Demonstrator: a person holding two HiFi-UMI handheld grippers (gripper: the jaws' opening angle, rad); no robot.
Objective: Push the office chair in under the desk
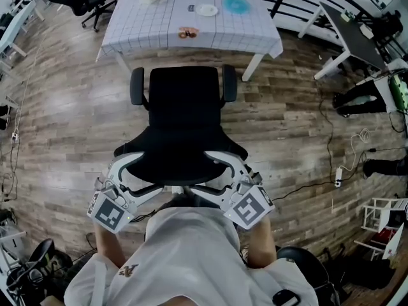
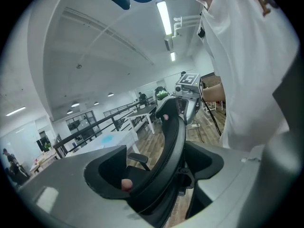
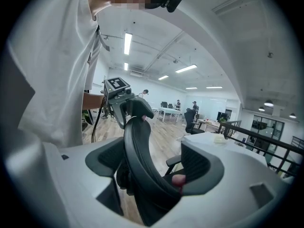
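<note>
Lower left, the left gripper [image 1: 135, 177] straddles the black office chair [image 1: 185, 126] at its backrest rim, jaws spread. The right gripper [image 1: 231, 176] mirrors it, likely for an even shove. The chair stands centre frame, short of the white grid-clothed desk [image 1: 137, 34] up top.

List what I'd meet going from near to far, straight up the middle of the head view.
The person's white shirt → office chair backrest → chair seat → desk under a checked cloth.
</note>
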